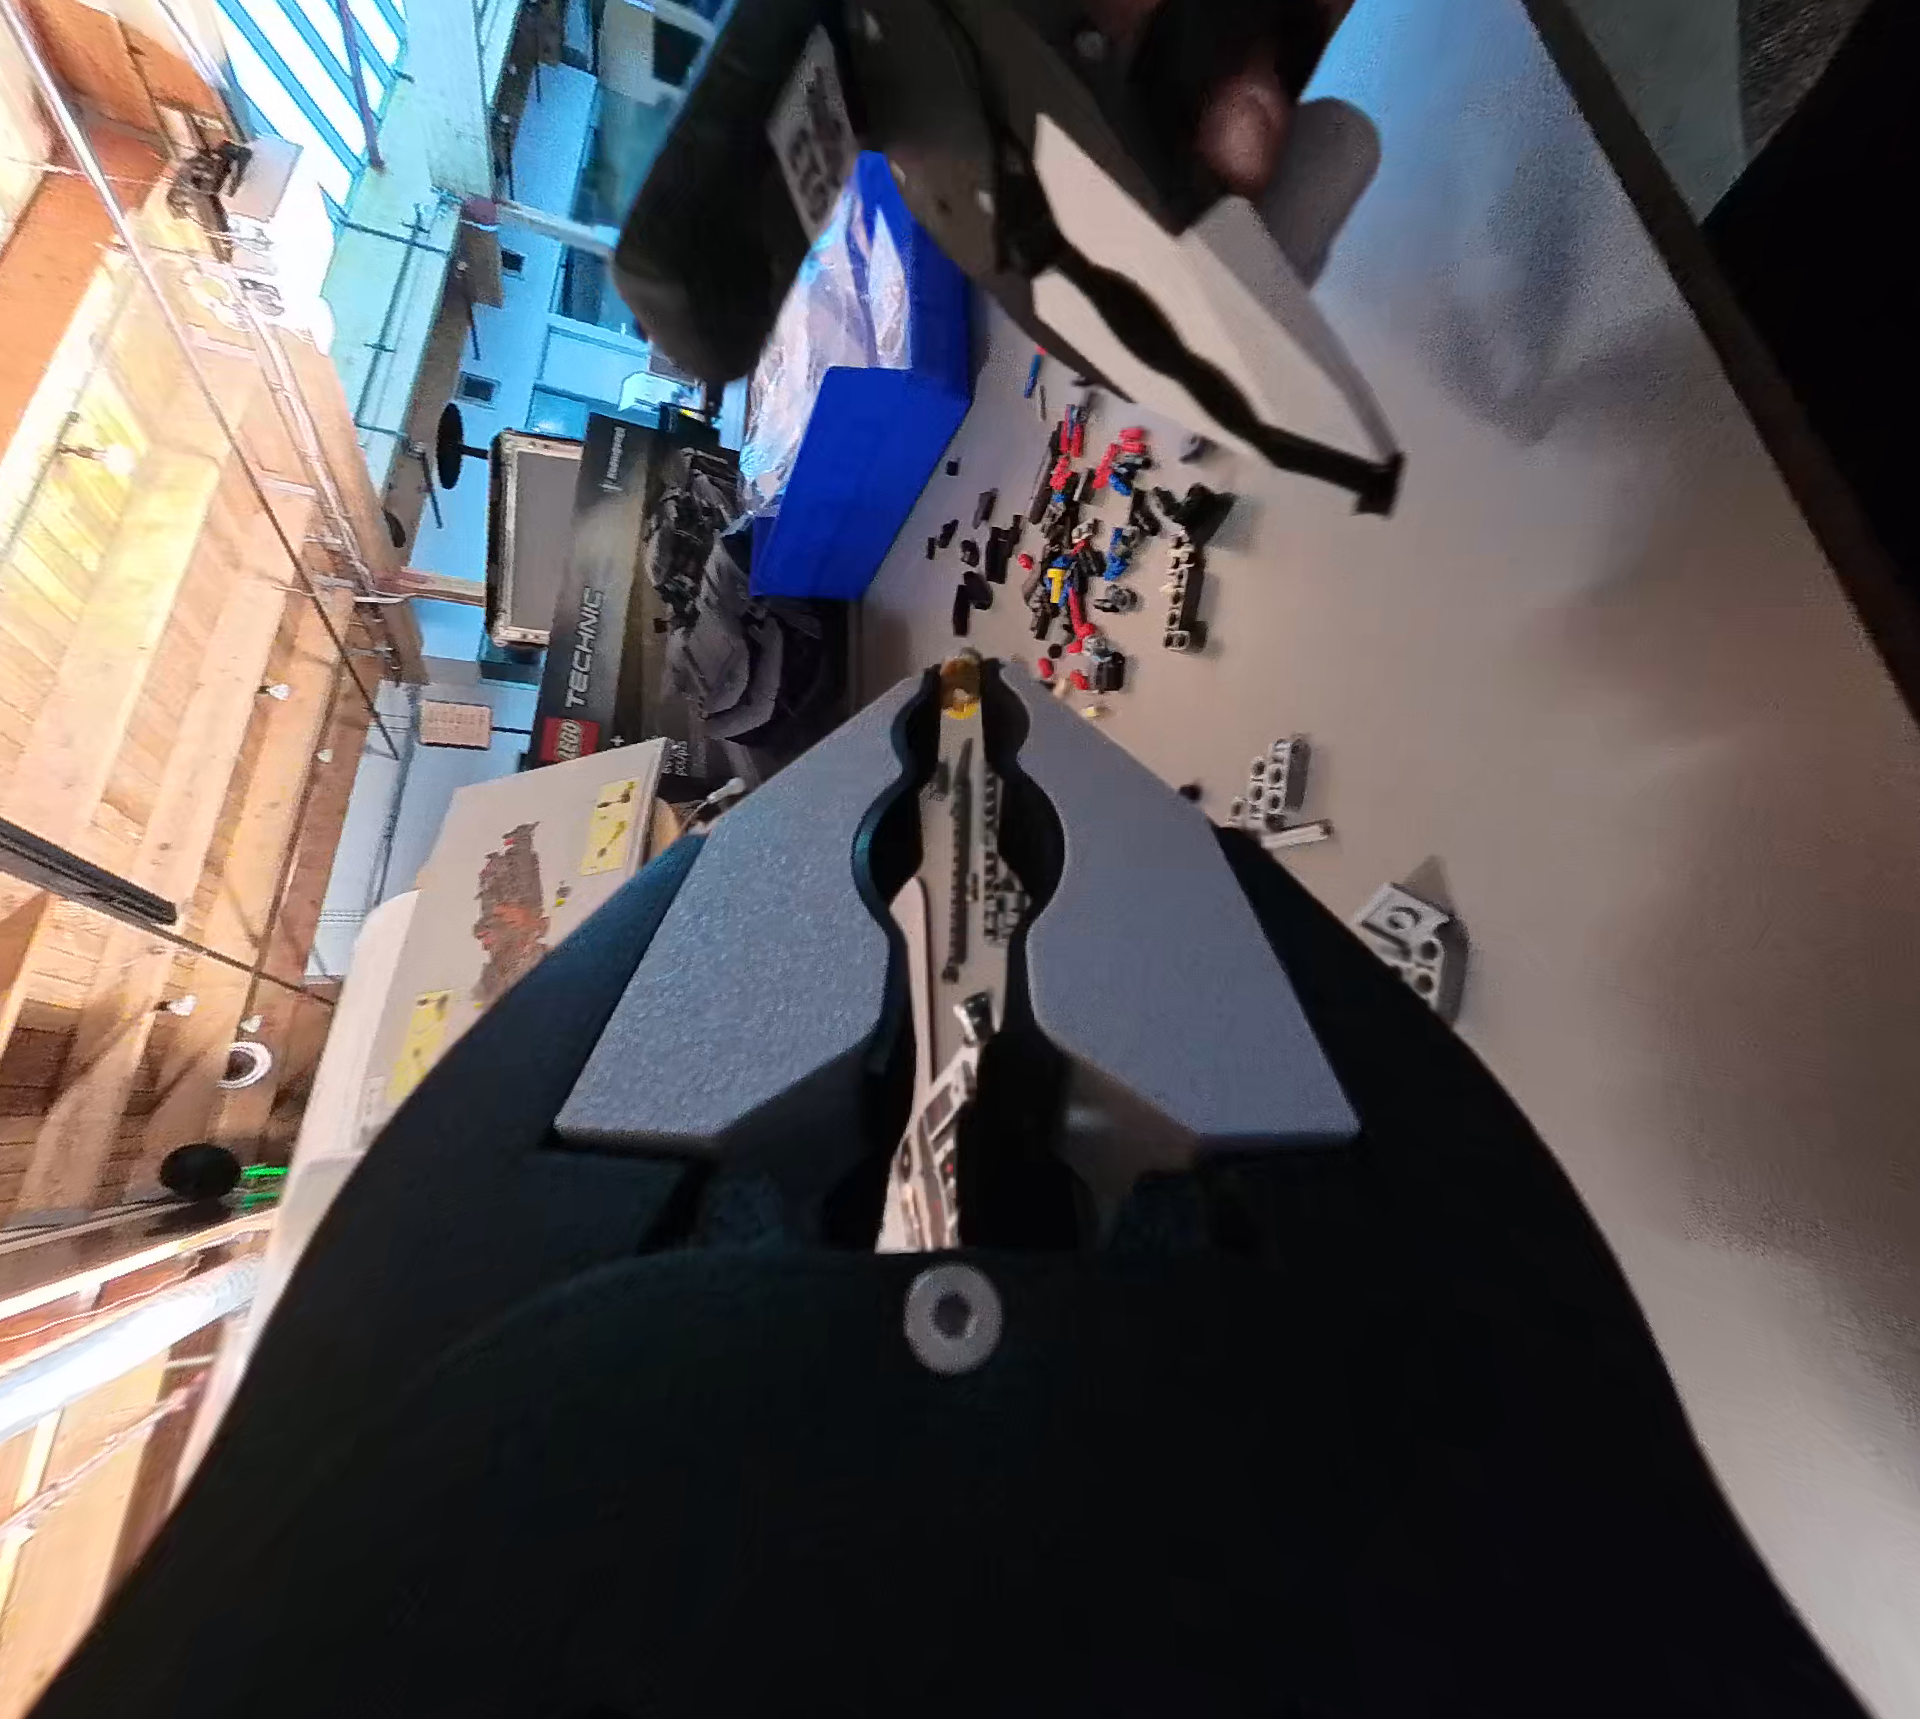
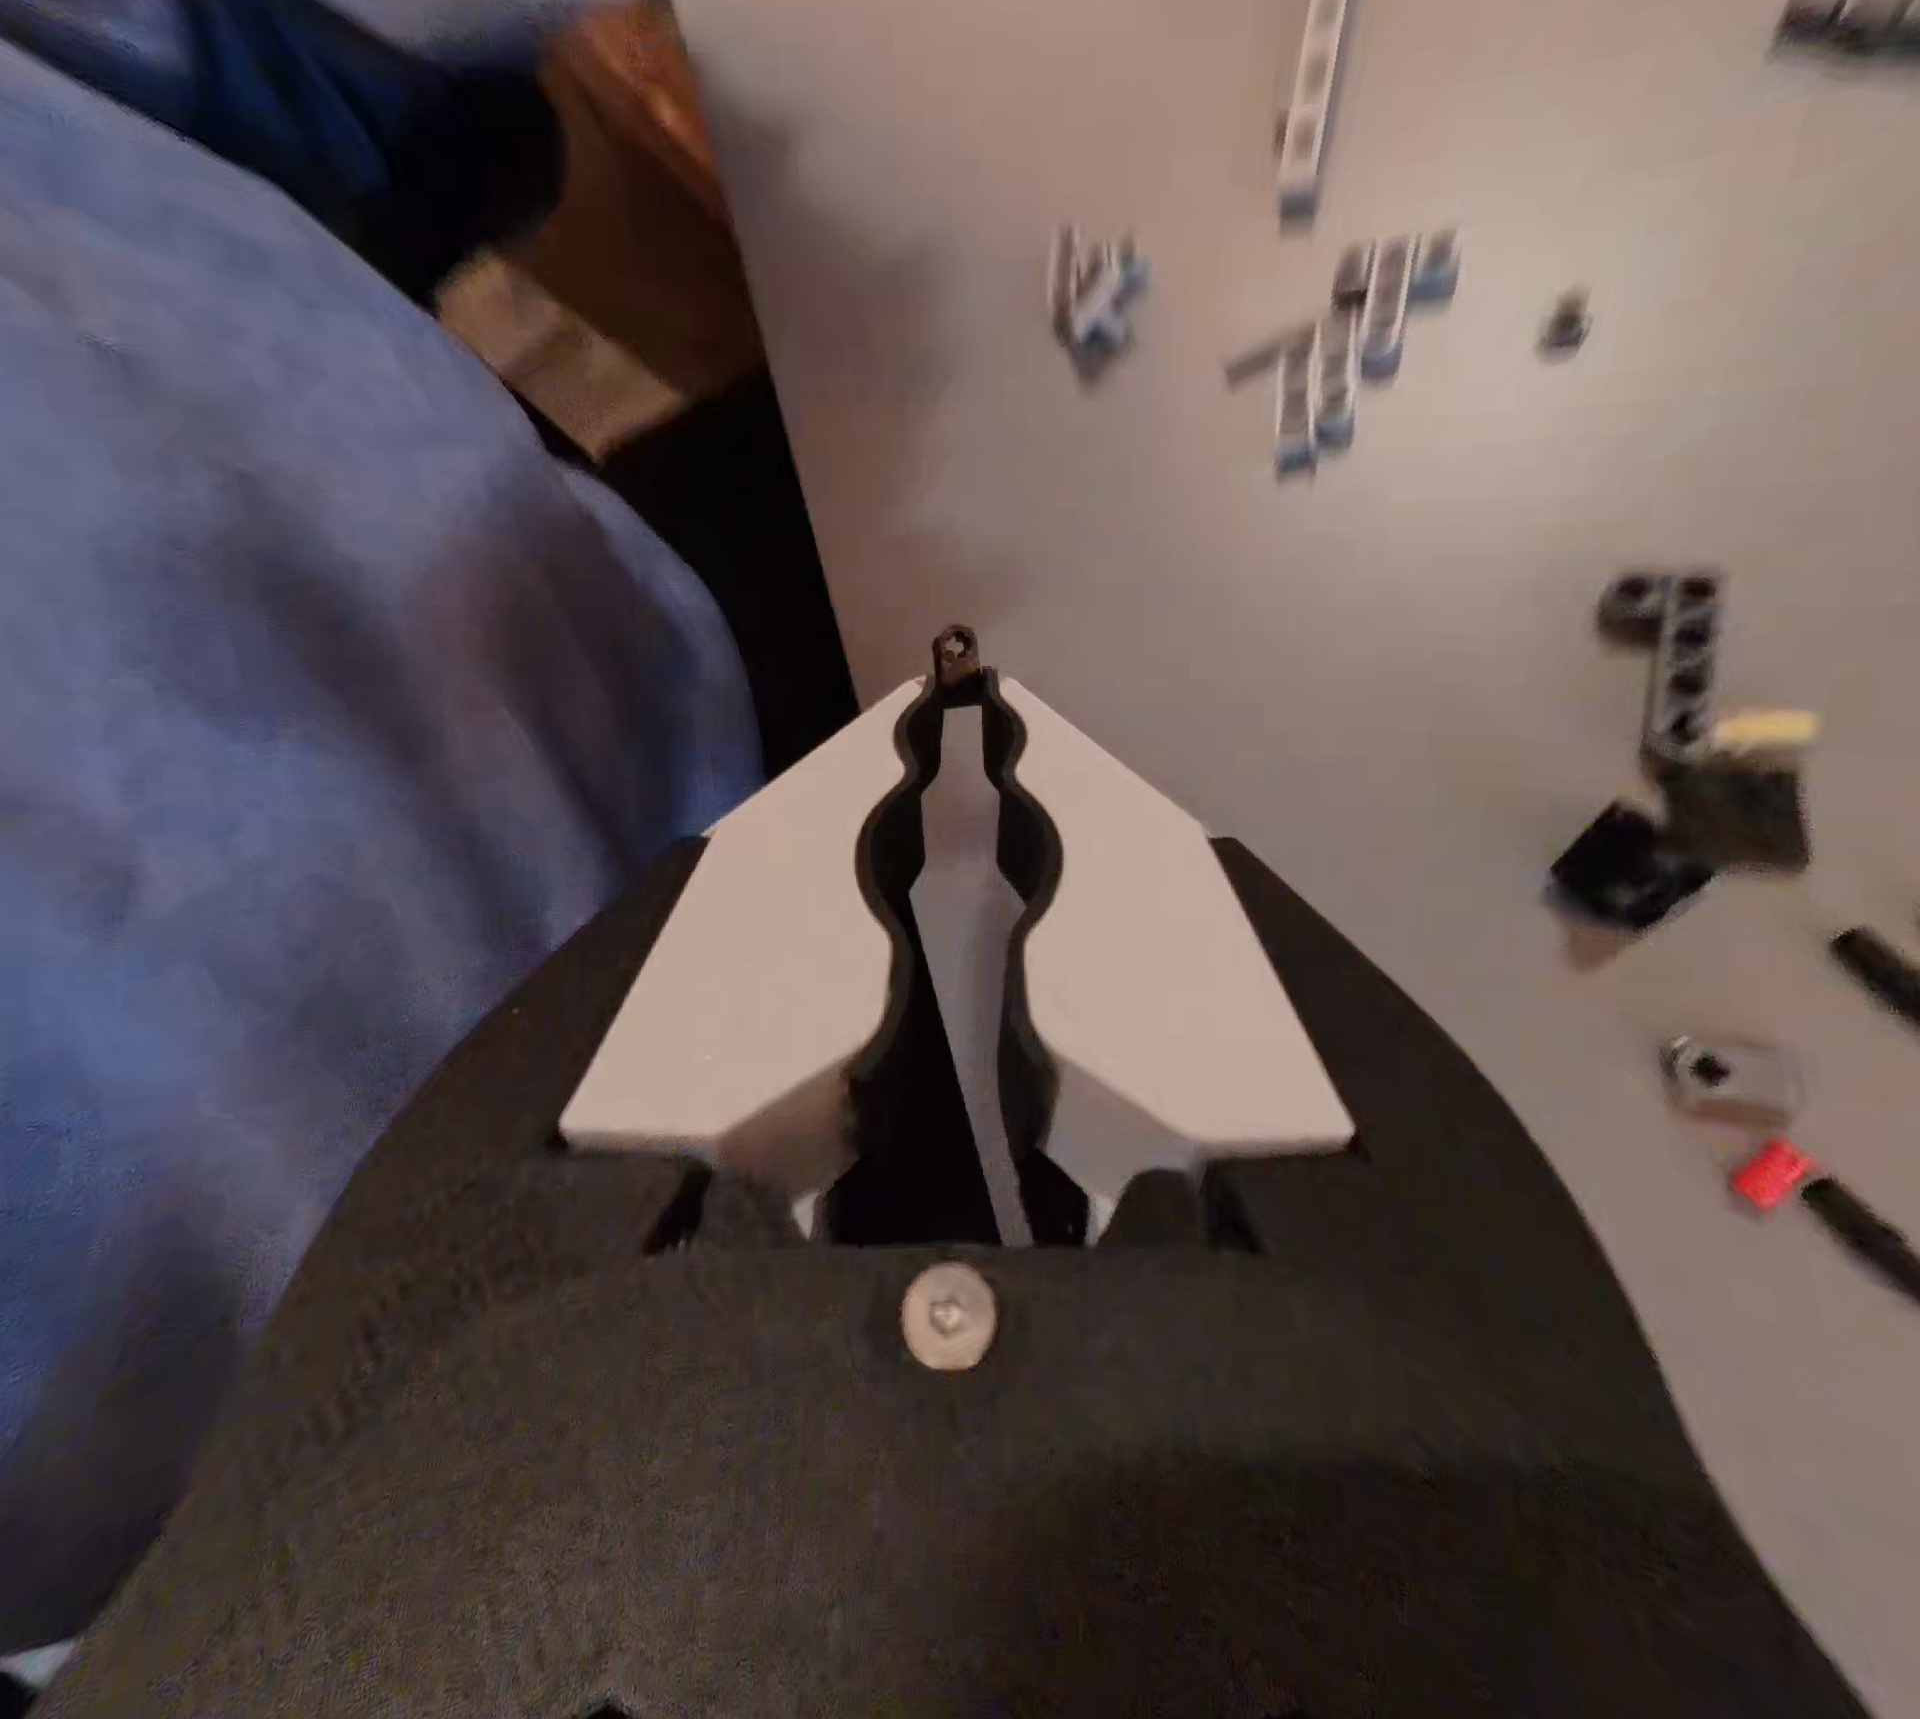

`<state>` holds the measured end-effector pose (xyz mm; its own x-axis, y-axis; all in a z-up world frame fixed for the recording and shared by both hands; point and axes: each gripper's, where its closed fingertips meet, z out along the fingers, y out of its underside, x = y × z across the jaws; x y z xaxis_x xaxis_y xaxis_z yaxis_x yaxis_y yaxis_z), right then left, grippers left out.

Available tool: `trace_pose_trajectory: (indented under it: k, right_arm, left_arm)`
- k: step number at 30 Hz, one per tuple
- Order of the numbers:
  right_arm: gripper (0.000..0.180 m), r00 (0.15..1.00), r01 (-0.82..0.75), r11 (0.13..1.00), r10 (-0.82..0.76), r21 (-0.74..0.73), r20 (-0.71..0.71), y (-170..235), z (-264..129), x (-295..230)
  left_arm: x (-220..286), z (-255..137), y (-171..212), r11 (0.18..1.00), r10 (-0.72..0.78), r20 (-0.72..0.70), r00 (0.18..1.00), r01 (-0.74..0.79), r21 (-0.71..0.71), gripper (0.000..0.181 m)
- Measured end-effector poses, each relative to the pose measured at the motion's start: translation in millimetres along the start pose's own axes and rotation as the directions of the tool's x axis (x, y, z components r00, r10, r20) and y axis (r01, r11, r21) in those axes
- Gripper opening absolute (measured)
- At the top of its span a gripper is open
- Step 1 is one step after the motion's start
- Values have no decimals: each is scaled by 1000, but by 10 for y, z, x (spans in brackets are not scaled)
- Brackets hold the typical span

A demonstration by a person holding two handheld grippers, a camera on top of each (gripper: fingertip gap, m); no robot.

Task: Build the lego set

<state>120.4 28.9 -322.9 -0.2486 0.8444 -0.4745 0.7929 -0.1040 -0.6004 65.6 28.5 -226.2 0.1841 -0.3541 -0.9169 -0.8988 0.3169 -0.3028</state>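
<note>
A: Item one, left tool (image 1: 961, 682): jaws nearly together, pinching a small yellowish-tan piece (image 1: 958, 684) at the very tips. Item two, right tool (image 2: 954, 695): jaws likewise nearly together on a small black pin (image 2: 952, 653), which juts past the tips.

B: Hazards?

A: Both grips are tip-only on tiny parts. I judge either piece could twist or pop out if the two are pushed together off-axis. The right wrist view is smeared, suggesting fast motion, which makes a slip likelier. A dropped pin would be hard to find among the loose pieces (image 1: 1081, 547).

B: Where is the set itself?

A: Unbuilt, mostly. Black, red and blue parts lie scattered on the counter (image 1: 1558, 734); grey beams (image 2: 1340, 339) and a black sub-assembly (image 2: 1683, 734) lie apart from them.

B: Surface and room?

A: Counter: pale grey, matte, smooth, dark-edged. On it, a blue bin (image 1: 862, 464) holding clear bags, the set's dark box (image 1: 644, 589), and an open instruction booklet (image 1: 499, 921). Beyond: a large workshop hall with timber walls and high windows. A person's blue sleeve (image 2: 312, 630) fills the left of the right wrist view.
</note>
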Motion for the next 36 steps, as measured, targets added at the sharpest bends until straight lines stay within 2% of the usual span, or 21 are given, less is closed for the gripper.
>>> trace_pose_trajectory:
  k: [5, 14, 18, 25, 36]
  right_arm:
    - [5, 998, -62, 995, 61, -83, -9, 258, 194, 128]
    - [20, 987, -43, 999, 39, -22, -156, 157, 57, 319]
    - [17, 943, 55, 998, -66, -44, -327, 165, -84, 312]
    - [19, 887, -49, 998, 62, 41, -458, 220, 55, 195]
    - [5, 855, -6, 999, 22, 32, -518, 196, 158, 334]
  left_arm:
    - [96, 26, -31, 999, -29, -31, 999, 29, 16, 5]
    - [135, 44, -9, 998, -60, -55, 997, 61, 18, 5]
    - [148, 33, 3, 997, -69, -57, 996, 70, 13, 5]
    - [215, 59, 23, 997, -70, -65, 995, 71, 11, 5]
    - [187, -5, 28, 998, -63, -25, 998, 64, 10, 5]
